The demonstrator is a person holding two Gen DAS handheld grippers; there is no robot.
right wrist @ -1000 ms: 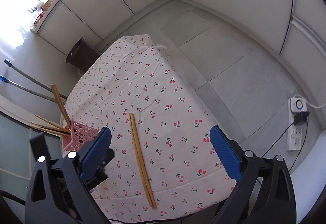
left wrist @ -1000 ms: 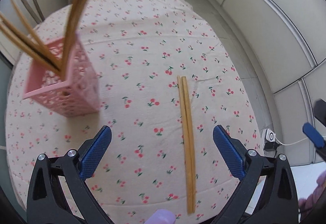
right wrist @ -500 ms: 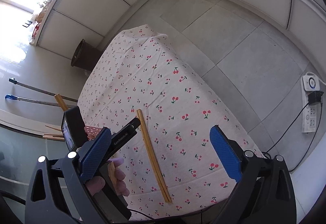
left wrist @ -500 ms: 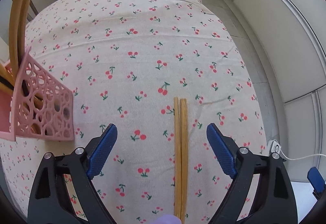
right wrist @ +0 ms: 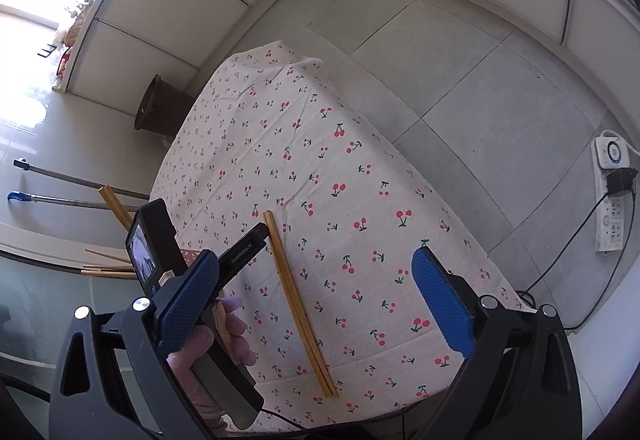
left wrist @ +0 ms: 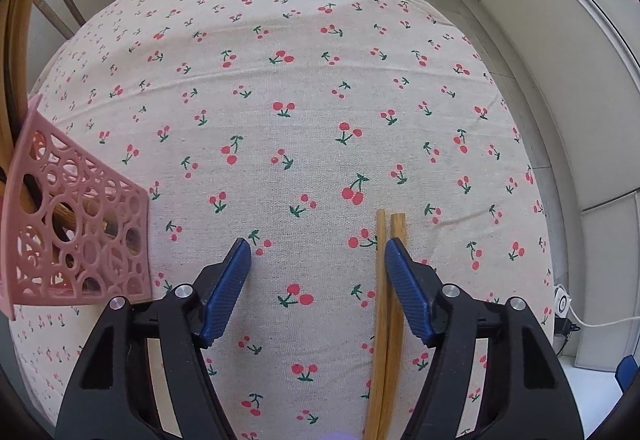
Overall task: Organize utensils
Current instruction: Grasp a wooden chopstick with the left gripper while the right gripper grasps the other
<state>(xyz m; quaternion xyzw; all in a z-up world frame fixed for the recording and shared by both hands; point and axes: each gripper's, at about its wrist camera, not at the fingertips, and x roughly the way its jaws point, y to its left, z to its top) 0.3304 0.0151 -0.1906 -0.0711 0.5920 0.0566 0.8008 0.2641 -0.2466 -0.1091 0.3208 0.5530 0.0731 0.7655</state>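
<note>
Left gripper (left wrist: 318, 254): jaws just narrowing, holding nothing. Chopsticks (left wrist: 383, 320): on tabletop (left wrist: 280, 79), lengthwise against its right finger. Right gripper (right wrist: 316, 288): wide, empty, farther.

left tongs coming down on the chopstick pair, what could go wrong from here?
1. The chopsticks sit off-centre, right against the right pad of the left tongs, whose jaws have just been closing; one stick may slip out or roll.
2. Both lie flat on the tablecloth; the pads could pinch fabric.
3. The pink holder already has sticks leaning out; inserting more may snag or tip it.
</note>
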